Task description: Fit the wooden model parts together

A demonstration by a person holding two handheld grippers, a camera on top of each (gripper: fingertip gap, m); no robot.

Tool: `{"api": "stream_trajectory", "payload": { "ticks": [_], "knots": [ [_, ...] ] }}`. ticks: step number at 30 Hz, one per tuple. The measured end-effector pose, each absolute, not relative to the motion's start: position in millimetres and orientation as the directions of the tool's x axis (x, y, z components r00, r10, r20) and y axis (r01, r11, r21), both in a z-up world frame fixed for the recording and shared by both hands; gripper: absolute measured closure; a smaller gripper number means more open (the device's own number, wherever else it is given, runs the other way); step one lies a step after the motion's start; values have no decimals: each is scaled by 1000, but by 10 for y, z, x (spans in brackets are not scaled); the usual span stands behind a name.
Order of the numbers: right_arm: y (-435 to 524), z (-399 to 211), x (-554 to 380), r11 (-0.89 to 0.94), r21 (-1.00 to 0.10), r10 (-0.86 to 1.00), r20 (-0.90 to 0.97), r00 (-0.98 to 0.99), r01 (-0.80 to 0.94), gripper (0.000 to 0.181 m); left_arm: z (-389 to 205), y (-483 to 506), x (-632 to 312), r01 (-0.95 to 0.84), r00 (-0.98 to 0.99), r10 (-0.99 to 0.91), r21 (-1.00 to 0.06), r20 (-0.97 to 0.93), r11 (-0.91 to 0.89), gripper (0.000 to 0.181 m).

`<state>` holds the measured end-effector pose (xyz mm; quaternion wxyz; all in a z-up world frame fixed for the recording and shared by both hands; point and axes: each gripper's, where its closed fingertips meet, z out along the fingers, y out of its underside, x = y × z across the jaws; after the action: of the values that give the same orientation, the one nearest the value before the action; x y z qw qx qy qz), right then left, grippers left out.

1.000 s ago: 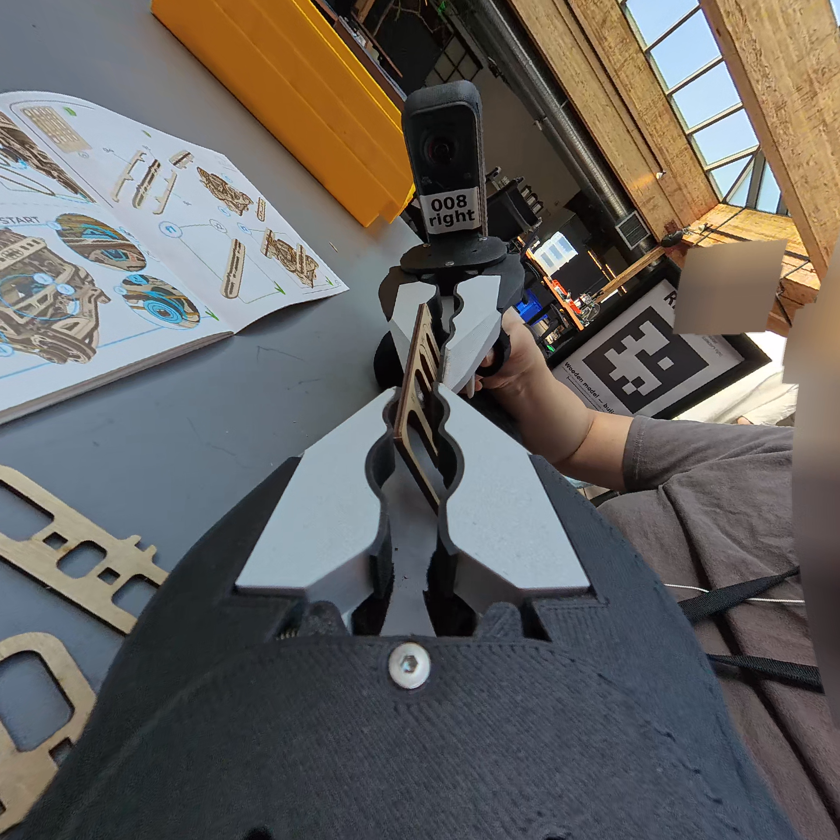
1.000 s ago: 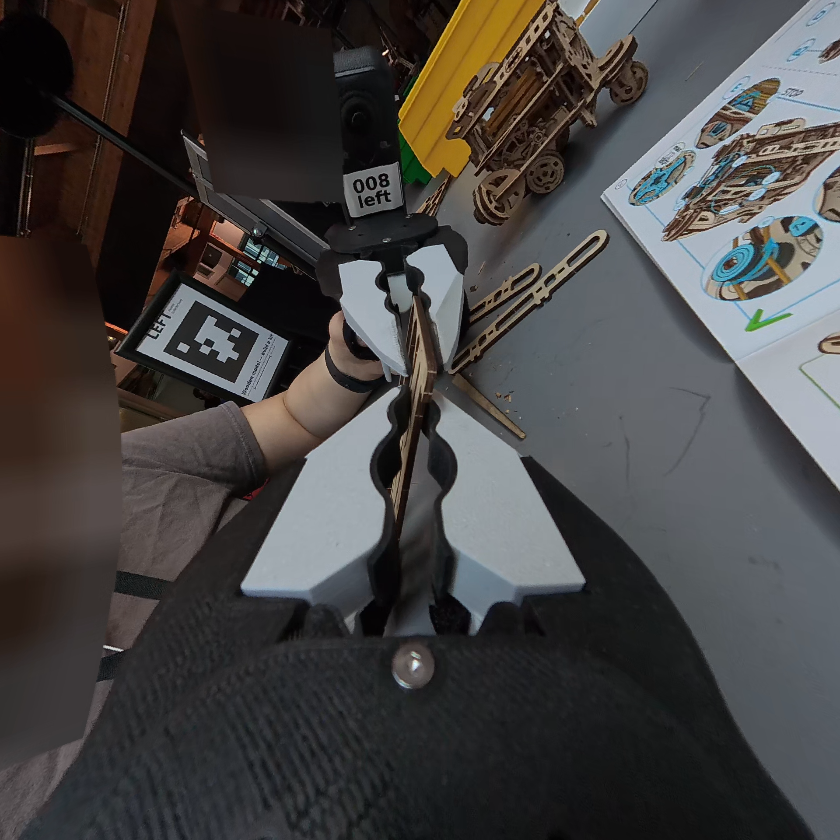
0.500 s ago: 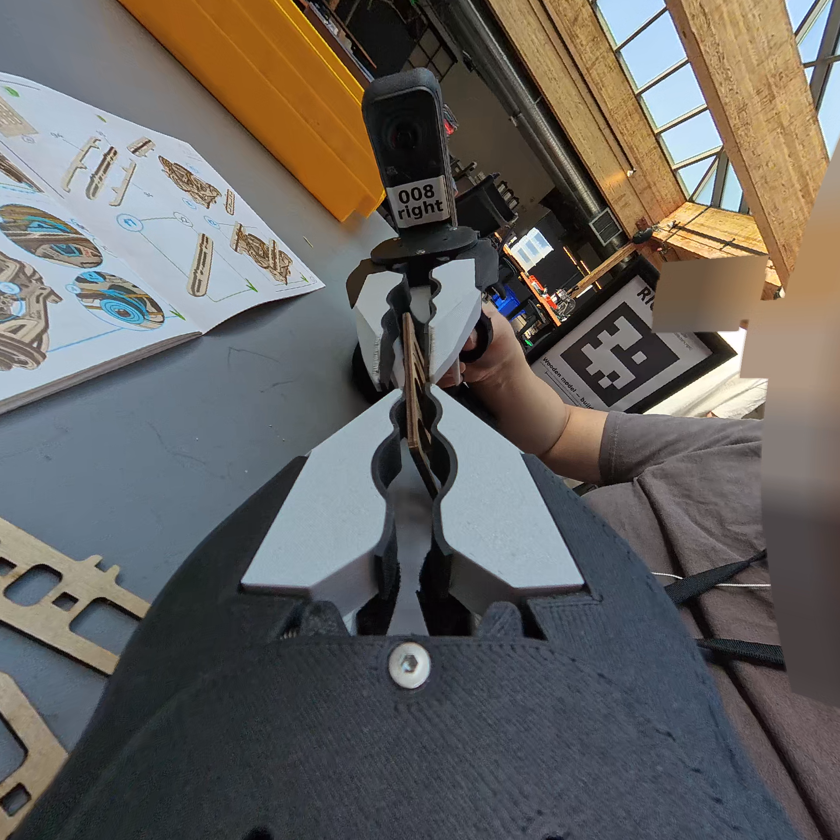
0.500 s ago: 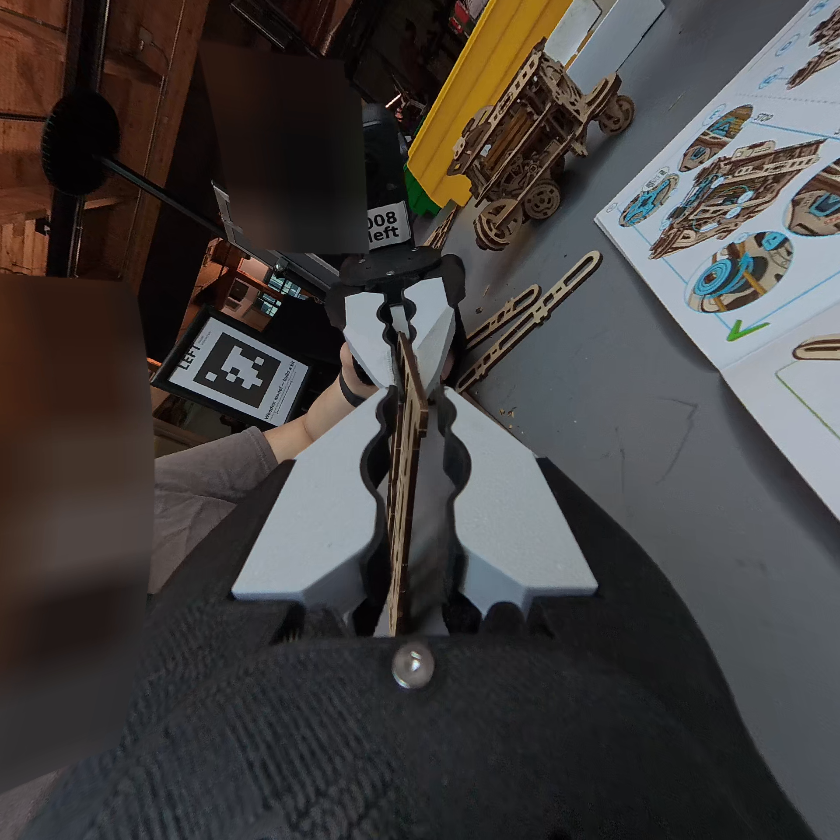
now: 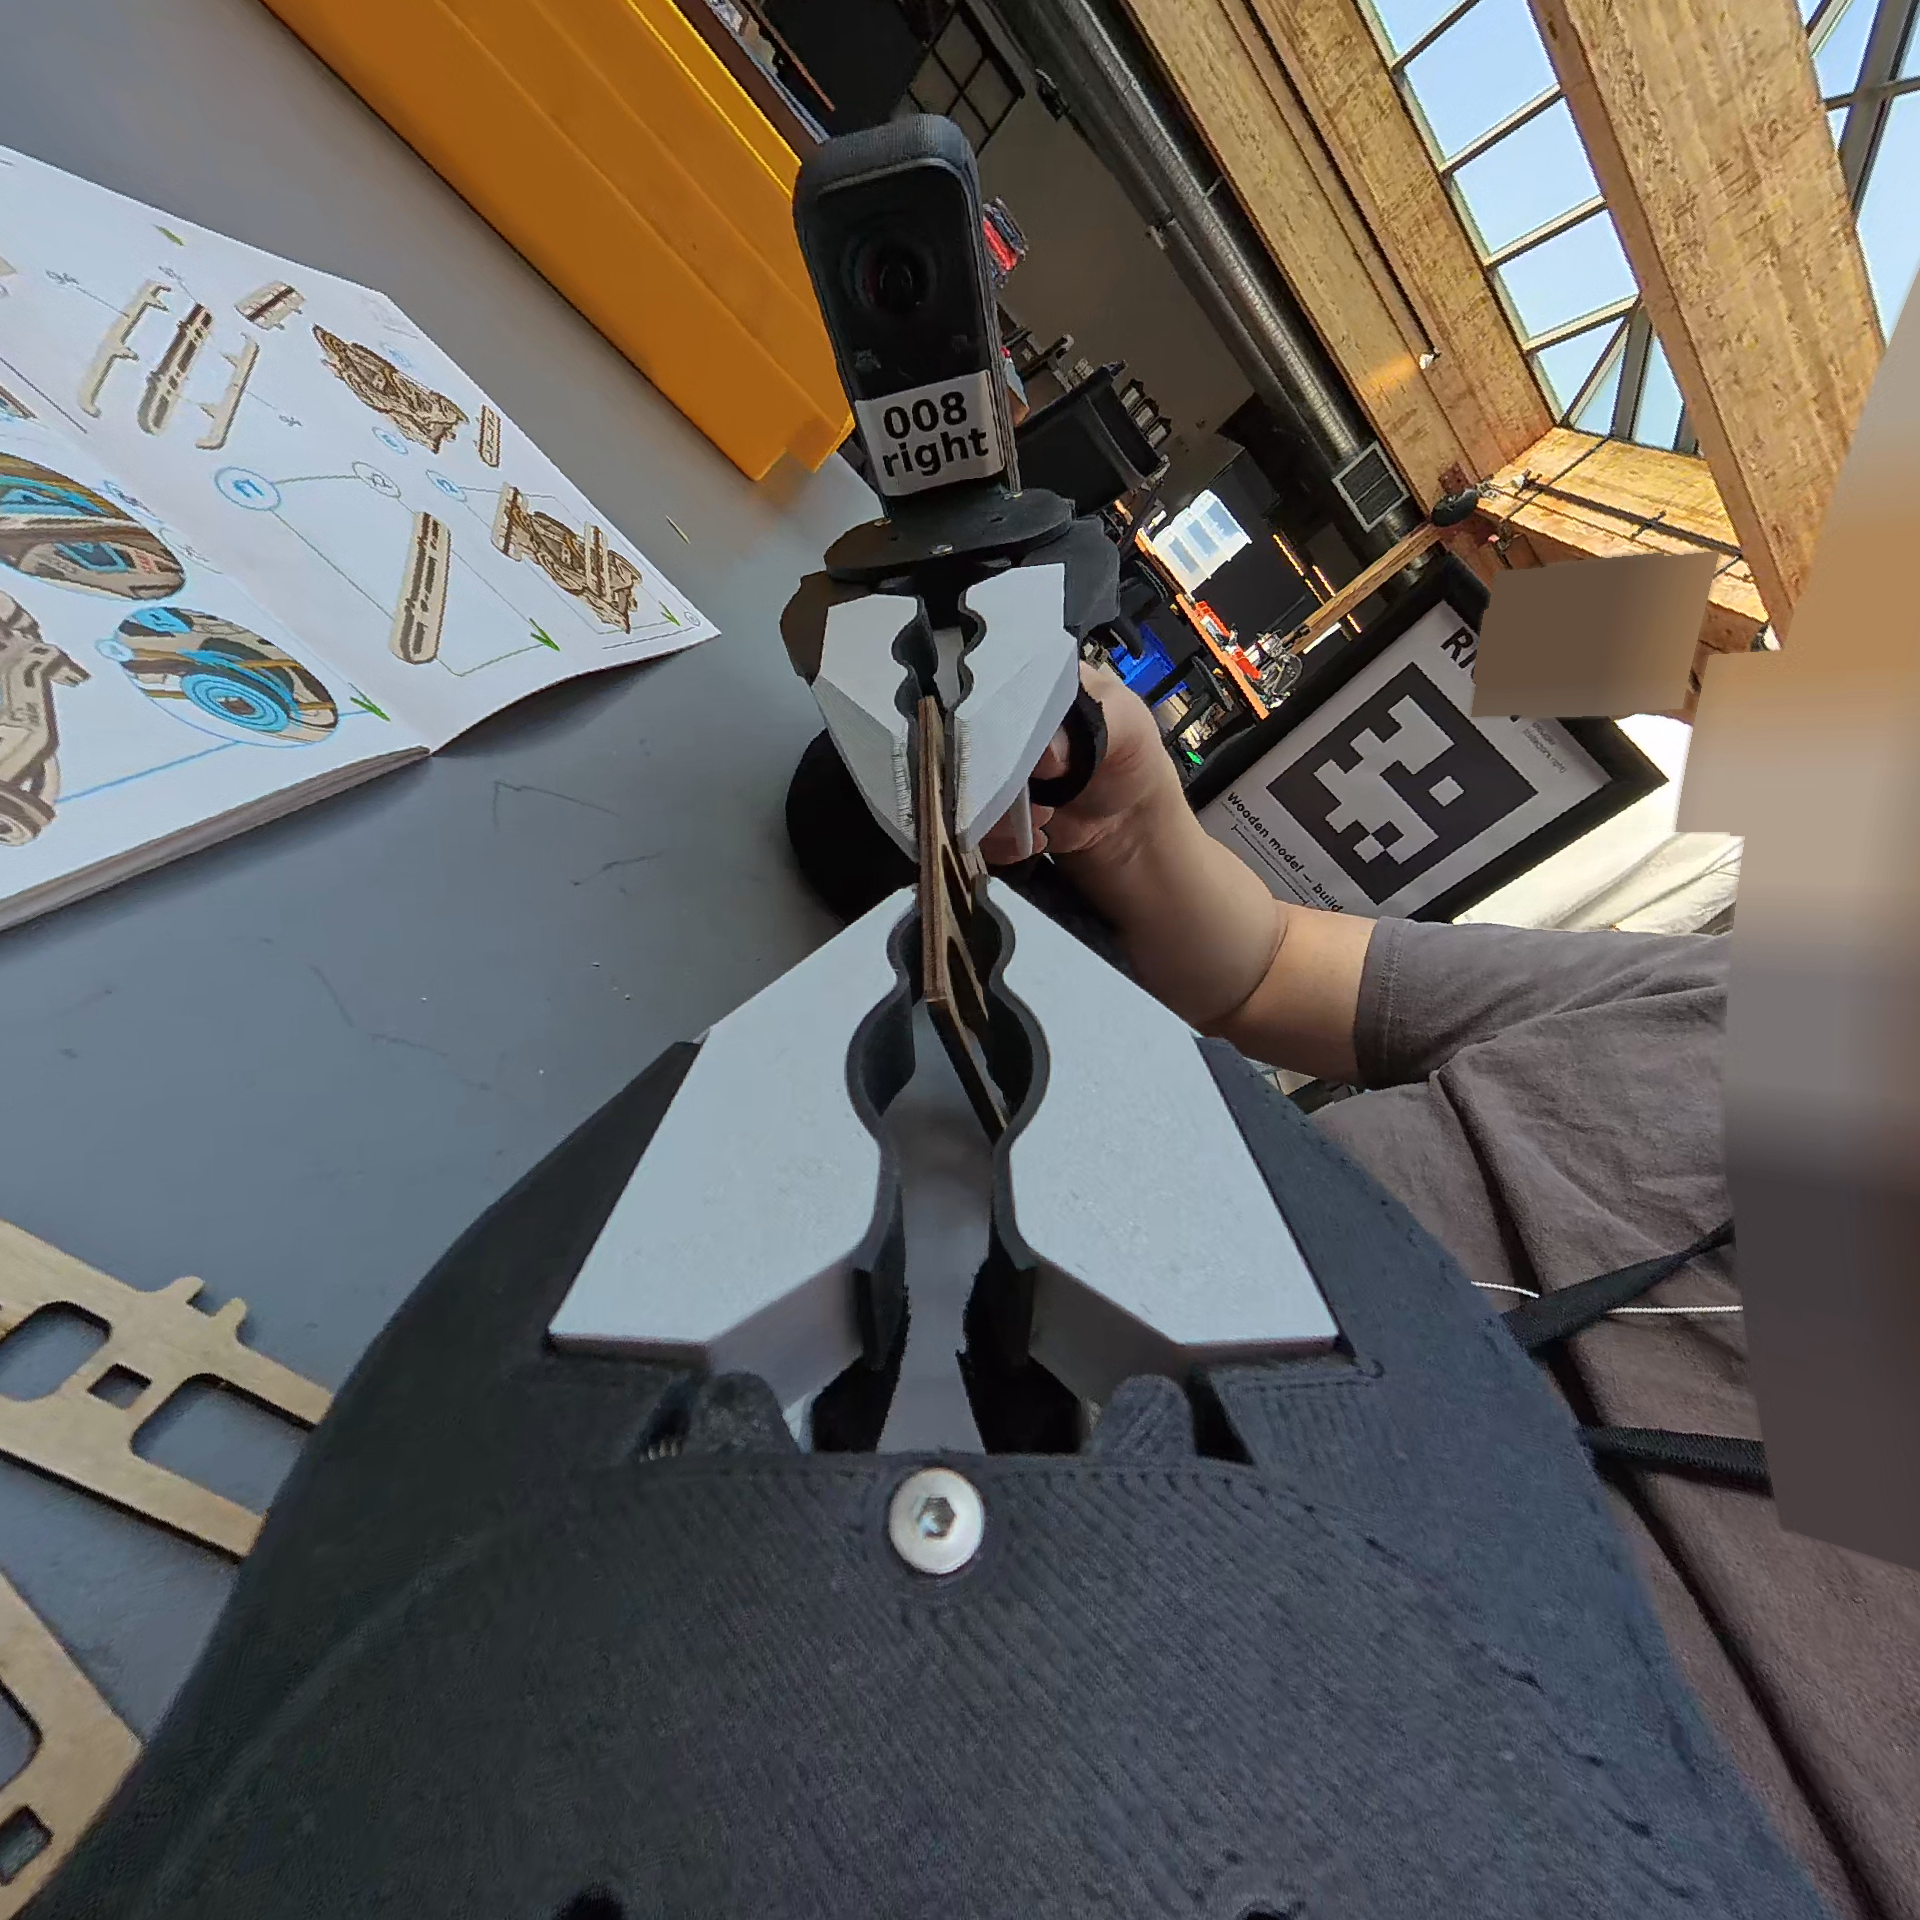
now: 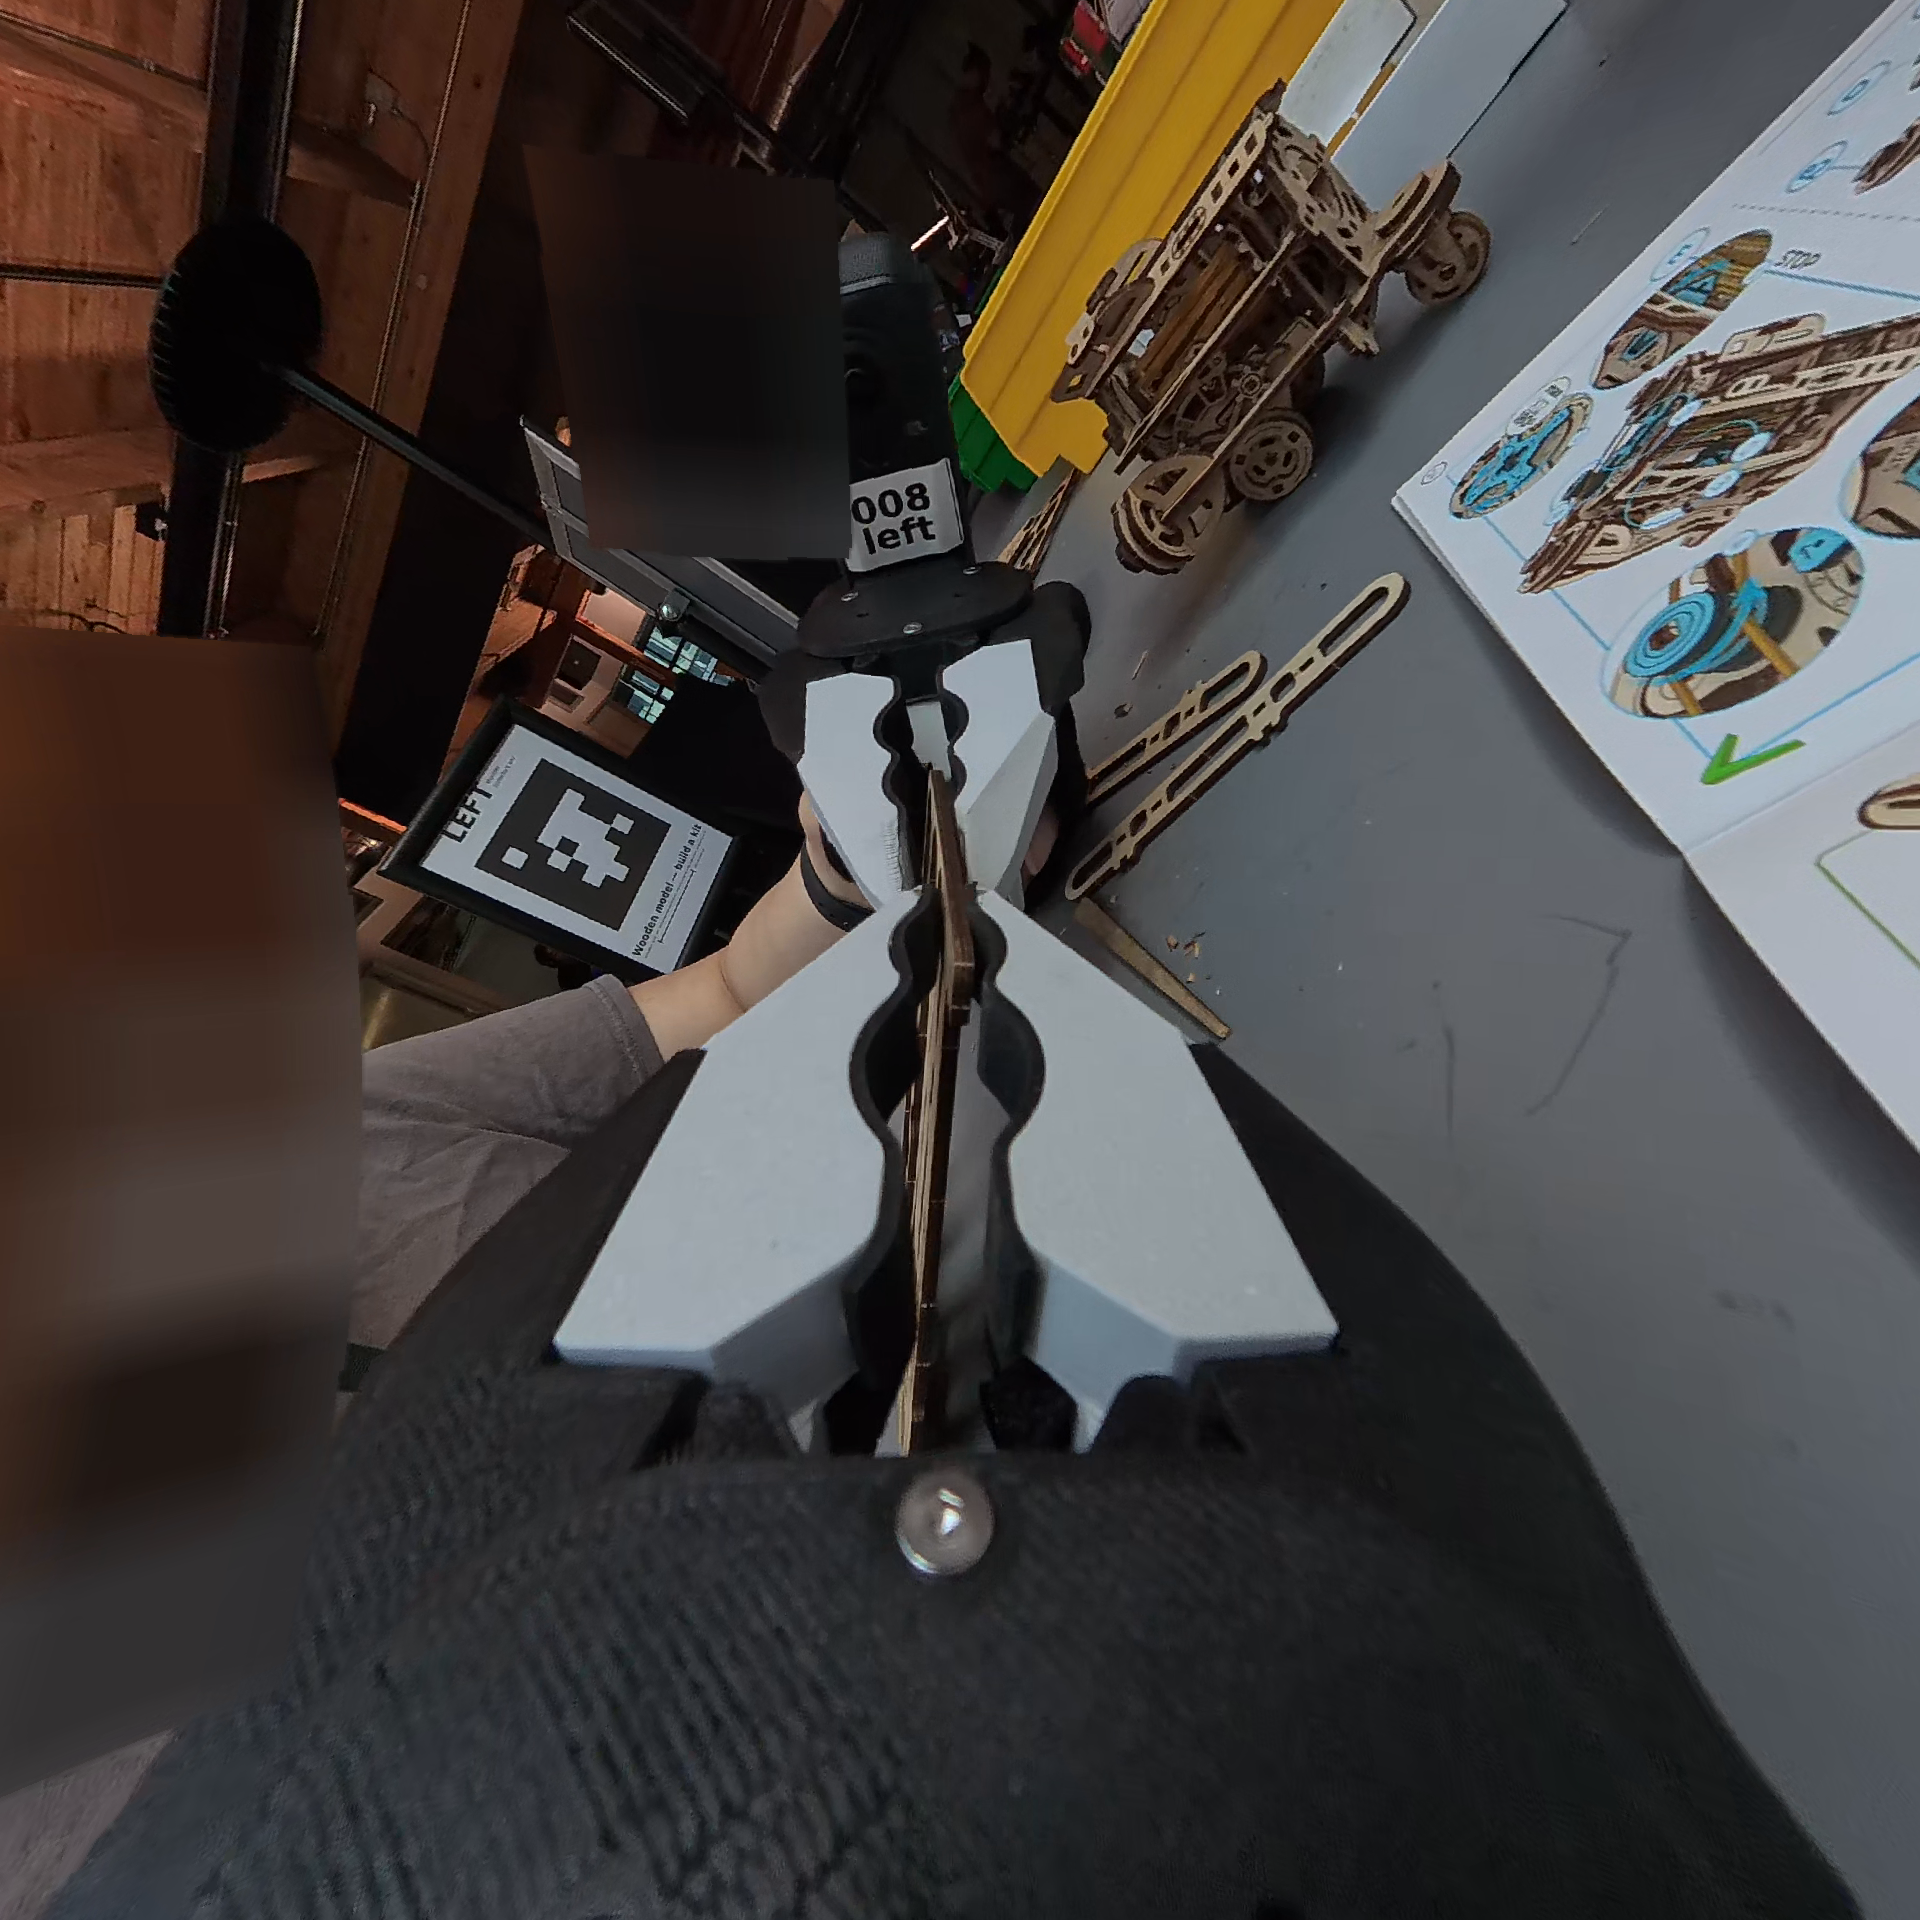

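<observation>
A thin slotted wooden strip [image 5: 948, 935] is held edge-on in the air above the grey table [image 5: 416, 987]. My left gripper [image 5: 948, 902] is shut on its near end. My right gripper [image 5: 935, 805] faces it tip to tip and is shut on the other end. In the right wrist view the strip [image 6: 933, 1122] runs the whole length between my right gripper's [image 6: 940, 914] fingers and into the left gripper [image 6: 928, 831]. I cannot tell whether it is one piece or two laid together. A hand holds each gripper.
An open instruction booklet [image 5: 260, 540] lies on the table, also in the right wrist view [image 6: 1714, 468]. A built wooden model car [image 6: 1247, 343] stands by a yellow bin [image 6: 1101, 260]. Loose slotted strips [image 6: 1247, 717] and a cut-out wooden sheet [image 5: 125, 1392] lie flat. Framed marker signs [image 5: 1403, 790] stand at the edge. Only a small space, under 4 cm, lies between the two pairs of fingers.
The strip has turned from showing its slots to edge-on and sits deeper between the right gripper's fingers. Both grippers stay shut on it, tip to tip.
</observation>
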<state>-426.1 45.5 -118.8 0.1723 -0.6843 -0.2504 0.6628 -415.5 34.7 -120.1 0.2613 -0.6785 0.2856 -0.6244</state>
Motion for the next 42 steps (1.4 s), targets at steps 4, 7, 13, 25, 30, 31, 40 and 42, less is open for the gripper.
{"api": "stream_trajectory", "payload": {
  "ticks": [4, 7, 13, 25, 30, 31, 40, 42],
  "knots": [
    [464, -1190, -4259, -811, -574, 578, -816, 3, 110, 181, -1213, 358, -4156, -61, 69, -718, -715, 693, -696, 178],
    [464, -1193, -4261, -811, -574, 578, -816, 5, 111, 181, -1217, 358, -4158, -61, 64, -709, -707, 702, -705, 179],
    [451, -1219, -4276, -797, -590, 598, -801, 25, 127, 178, -1228, 360, -4171, -66, 68, -697, -694, 714, -717, 179],
    [449, -1245, -4278, -790, -598, 608, -792, 46, 138, 178, -1248, 363, -4171, -67, 70, -696, -692, 715, -718, 179],
    [441, -1249, -4279, -790, -597, 607, -793, 43, 141, 178, -1247, 355, -4170, -68, 61, -682, -678, 729, -732, 179],
    [439, -1245, -4279, -790, -597, 607, -794, 40, 142, 178, -1245, 353, -4170, -69, 60, -679, -676, 731, -734, 179],
    [419, -1250, -4280, -788, -596, 607, -794, 36, 154, 179, -1249, 343, -4168, -72, 57, -679, -675, 732, -734, 179],
    [413, -1247, -4280, -782, -603, 615, -788, 35, 156, 180, -1240, 336, -4168, -65, 52, -687, -684, 725, -727, 179]
  ]
}}
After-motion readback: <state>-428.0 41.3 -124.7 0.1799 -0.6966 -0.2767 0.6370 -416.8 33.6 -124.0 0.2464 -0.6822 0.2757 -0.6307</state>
